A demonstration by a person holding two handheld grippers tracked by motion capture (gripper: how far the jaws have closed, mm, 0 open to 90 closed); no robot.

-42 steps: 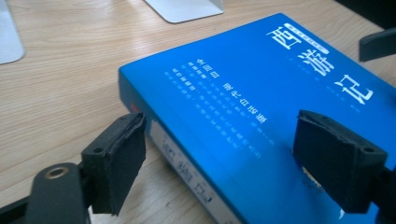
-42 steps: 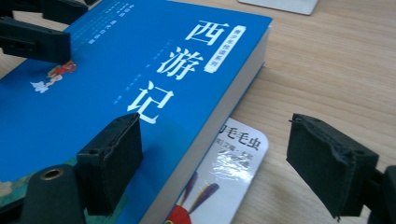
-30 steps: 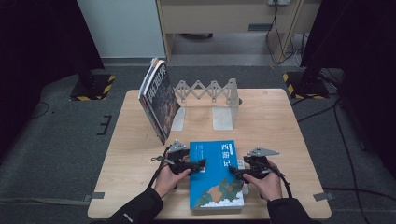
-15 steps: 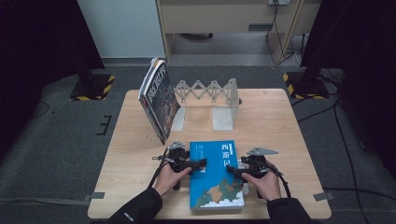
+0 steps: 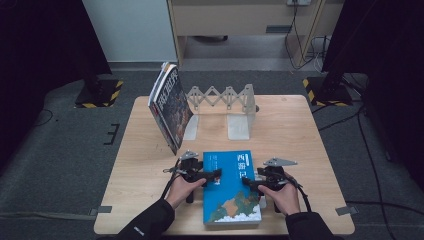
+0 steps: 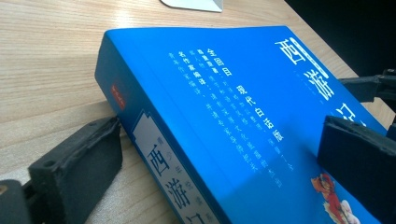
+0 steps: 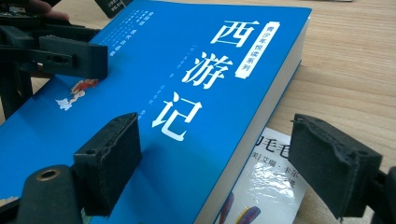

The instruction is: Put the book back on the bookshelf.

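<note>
I hold a tool in each hand at the lower middle of the high view, either side of the blue book (image 5: pixel 231 187) lying flat on the wooden tabletop (image 5: pixel 300 135). Over the last second little has moved. My left tool (image 5: pixel 214 174) straddles the spine edge, jaws apart; my right tool (image 5: pixel 249 182) brackets the page edge, also apart, a glossy sheet (image 7: pixel 266 186) beneath. The lift seems imminent. Upper left, a leaning book (image 5: pixel 170 107) rests by a grey rack (image 5: pixel 225 97). Dark floor surrounds.
</note>
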